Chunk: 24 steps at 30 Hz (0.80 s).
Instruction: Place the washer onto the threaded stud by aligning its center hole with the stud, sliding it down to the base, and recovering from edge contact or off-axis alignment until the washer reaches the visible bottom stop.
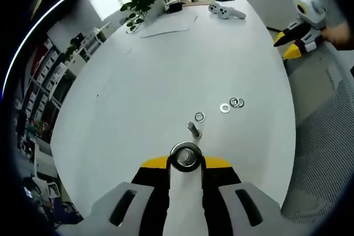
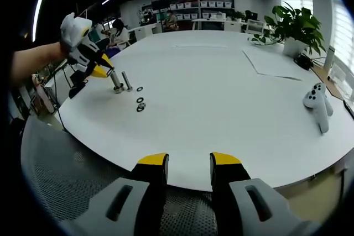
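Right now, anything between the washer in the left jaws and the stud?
Nothing visible. The left gripper holds the washer just short of the threaded stud, with bare table between them. The loose washers lie beyond the stud and off to one side, off the path.

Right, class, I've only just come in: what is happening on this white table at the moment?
A person works with two handheld grippers. The left gripper is shut on a washer, holding it close to the upright threaded stud on the white table, not yet over it. Four spare washers lie loose beyond the stud. The right gripper is open and holds nothing, back at the table's edge. A game controller and a potted plant sit farther off.
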Motion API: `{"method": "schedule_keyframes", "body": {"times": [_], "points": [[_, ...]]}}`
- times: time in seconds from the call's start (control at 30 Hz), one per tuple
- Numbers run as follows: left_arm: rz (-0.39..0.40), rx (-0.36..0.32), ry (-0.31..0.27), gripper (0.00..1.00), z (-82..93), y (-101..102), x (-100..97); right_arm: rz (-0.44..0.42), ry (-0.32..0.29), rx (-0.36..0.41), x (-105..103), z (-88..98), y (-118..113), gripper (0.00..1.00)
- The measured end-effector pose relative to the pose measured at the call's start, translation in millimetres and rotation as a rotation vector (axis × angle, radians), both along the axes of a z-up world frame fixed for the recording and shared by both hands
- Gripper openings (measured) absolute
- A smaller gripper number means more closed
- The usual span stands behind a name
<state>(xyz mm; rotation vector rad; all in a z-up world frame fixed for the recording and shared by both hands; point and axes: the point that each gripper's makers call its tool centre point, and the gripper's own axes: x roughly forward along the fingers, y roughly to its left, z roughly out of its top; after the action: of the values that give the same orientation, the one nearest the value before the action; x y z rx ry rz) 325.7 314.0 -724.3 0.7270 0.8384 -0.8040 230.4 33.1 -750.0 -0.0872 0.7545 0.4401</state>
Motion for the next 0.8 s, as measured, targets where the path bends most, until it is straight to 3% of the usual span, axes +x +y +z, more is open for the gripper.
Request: {"method": "schedule_keyframes", "body": {"times": [0.33,0.8], "points": [[-0.037,0.036,0.032,0.19,-5.6,-1,4.5,0.000,0.002,-0.001,0,-0.2,0,0.33],[-0.066,0.060,0.155,0.19,-22.7,-2,4.3,-0.002,0.001,-0.001,0,-0.1,0,0.33]]}}
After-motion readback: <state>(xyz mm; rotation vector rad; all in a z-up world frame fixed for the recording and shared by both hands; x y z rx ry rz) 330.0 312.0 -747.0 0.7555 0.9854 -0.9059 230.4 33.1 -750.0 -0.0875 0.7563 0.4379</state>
